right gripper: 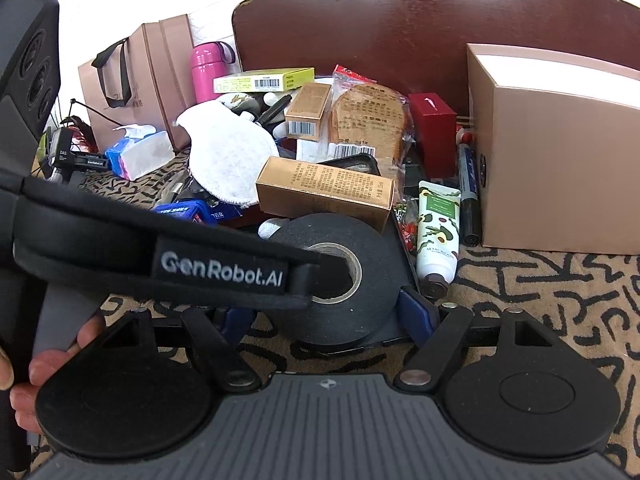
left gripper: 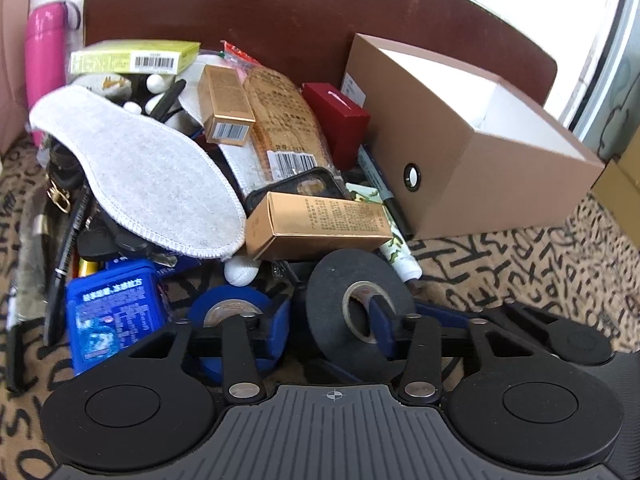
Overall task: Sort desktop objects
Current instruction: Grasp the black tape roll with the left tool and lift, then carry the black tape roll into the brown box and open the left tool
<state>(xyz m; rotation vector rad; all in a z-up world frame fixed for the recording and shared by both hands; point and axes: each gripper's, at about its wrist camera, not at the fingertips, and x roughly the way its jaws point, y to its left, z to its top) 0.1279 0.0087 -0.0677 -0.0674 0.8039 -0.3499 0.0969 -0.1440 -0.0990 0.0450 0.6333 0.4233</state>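
Observation:
A black tape roll (left gripper: 358, 306) stands tilted on the patterned cloth, with a blue tape roll (left gripper: 230, 308) beside it. My left gripper (left gripper: 330, 316) has its blue fingers around the black roll's left half, one finger (left gripper: 380, 316) in the core hole, jaws wide. In the right wrist view the black roll (right gripper: 340, 276) sits between my right gripper's (right gripper: 328, 316) blue fingers (right gripper: 416, 312). The left gripper's strap (right gripper: 168, 248) covers part of the roll. Whether either gripper presses on the roll does not show. An open brown box (left gripper: 476, 140) stands at the right.
A pile lies behind the roll: white insole (left gripper: 136, 176), gold cartons (left gripper: 316, 220), bread bag (left gripper: 280, 120), red box (left gripper: 340, 120), blue tin (left gripper: 112, 312), hand cream tube (right gripper: 438, 232), marker (right gripper: 468, 184), pink bottle (right gripper: 208, 68). A paper bag (right gripper: 136, 80) and tissue pack (right gripper: 140, 152) sit left.

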